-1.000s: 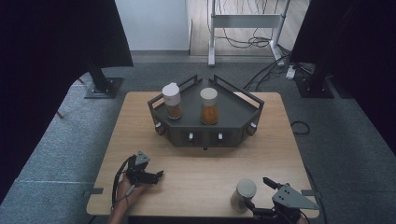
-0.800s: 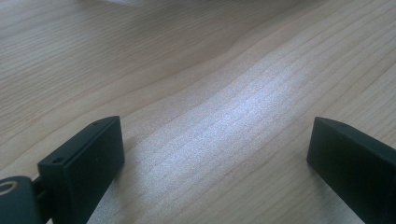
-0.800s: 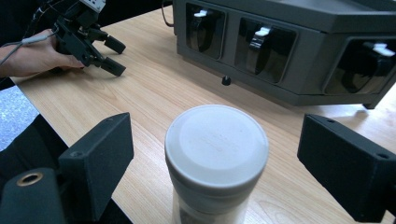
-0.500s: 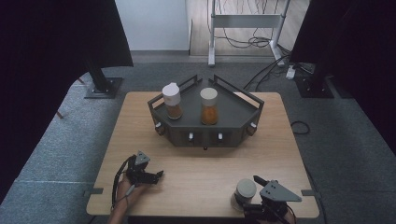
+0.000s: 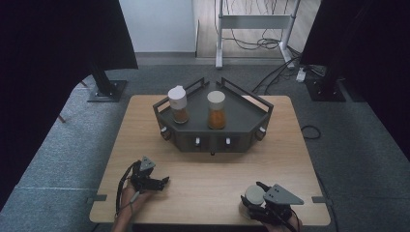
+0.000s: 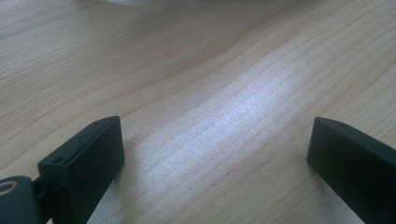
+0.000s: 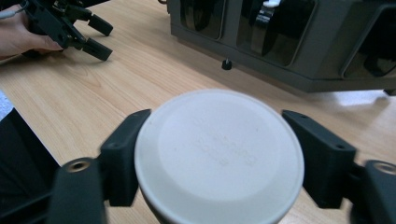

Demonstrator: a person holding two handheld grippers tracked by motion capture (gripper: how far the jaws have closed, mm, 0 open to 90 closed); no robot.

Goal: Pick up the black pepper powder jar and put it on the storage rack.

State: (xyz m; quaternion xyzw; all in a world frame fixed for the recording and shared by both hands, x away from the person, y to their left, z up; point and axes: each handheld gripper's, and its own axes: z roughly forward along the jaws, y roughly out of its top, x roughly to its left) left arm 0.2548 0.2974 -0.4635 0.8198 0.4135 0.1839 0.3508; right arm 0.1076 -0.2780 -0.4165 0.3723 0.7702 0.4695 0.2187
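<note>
A jar with a white lid (image 5: 253, 193) stands near the table's front right edge. My right gripper (image 5: 256, 197) has just been closing, and its jaws now press on either side of that lid. The right gripper view looks down on the round lid (image 7: 219, 154), which sits between the two black fingers (image 7: 123, 154) of my right gripper (image 7: 217, 140). My left gripper (image 5: 163, 183) rests low at the front left, held by a hand. It stands open with bare wood between its jaws (image 6: 215, 140). It also shows at the far left of the right gripper view (image 7: 100, 39).
A dark angular rack (image 5: 241, 113) stands at the middle back of the wooden table (image 5: 203, 169). On it are a jar with a white cap (image 5: 178, 104) and a jar of orange contents (image 5: 216, 110). Bare wood lies between the rack and both grippers.
My right gripper has moved left and down onto the white-lidded jar and closed its jaws around the lid. The left gripper has stayed where it was.
</note>
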